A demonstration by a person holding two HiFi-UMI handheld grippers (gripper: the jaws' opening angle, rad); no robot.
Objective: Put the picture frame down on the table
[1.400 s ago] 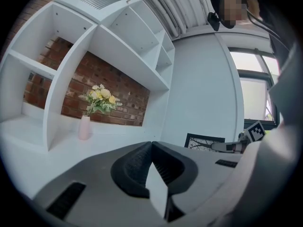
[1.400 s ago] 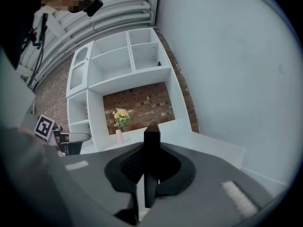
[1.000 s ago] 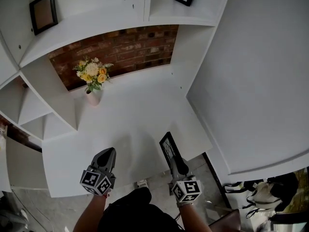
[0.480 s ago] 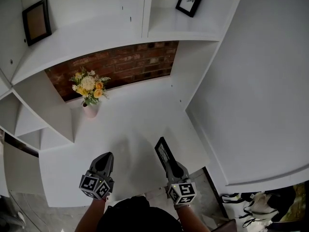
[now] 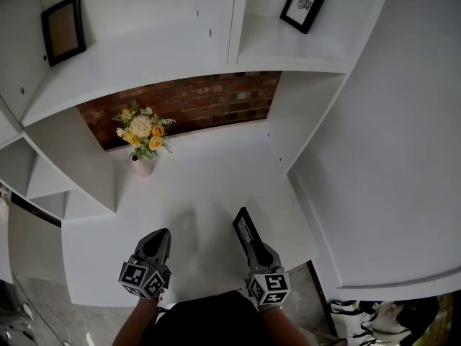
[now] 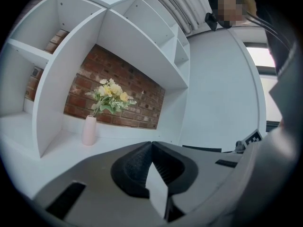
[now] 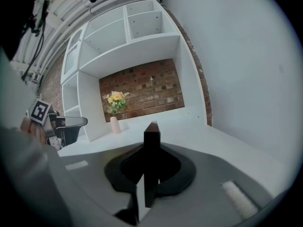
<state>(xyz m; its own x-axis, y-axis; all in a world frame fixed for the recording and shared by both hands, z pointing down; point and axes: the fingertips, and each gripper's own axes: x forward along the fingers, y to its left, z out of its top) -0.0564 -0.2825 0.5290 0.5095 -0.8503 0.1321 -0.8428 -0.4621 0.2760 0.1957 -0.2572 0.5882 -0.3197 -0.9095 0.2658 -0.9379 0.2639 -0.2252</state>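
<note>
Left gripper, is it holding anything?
No, the left gripper has its jaws shut together with nothing between them.

Bright, even light fills the shelves (image 5: 144,56) and worktop (image 5: 209,171) with only faint shadows, a window (image 6: 262,58) glares at the left gripper view's right side, and both gripper views bulge, darken at their rims and blur up close.

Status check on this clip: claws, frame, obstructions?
Left claw shut, empty. Right claw shut on picture frame, held on edge over table front. Flower vase far back, not blocking.
</note>
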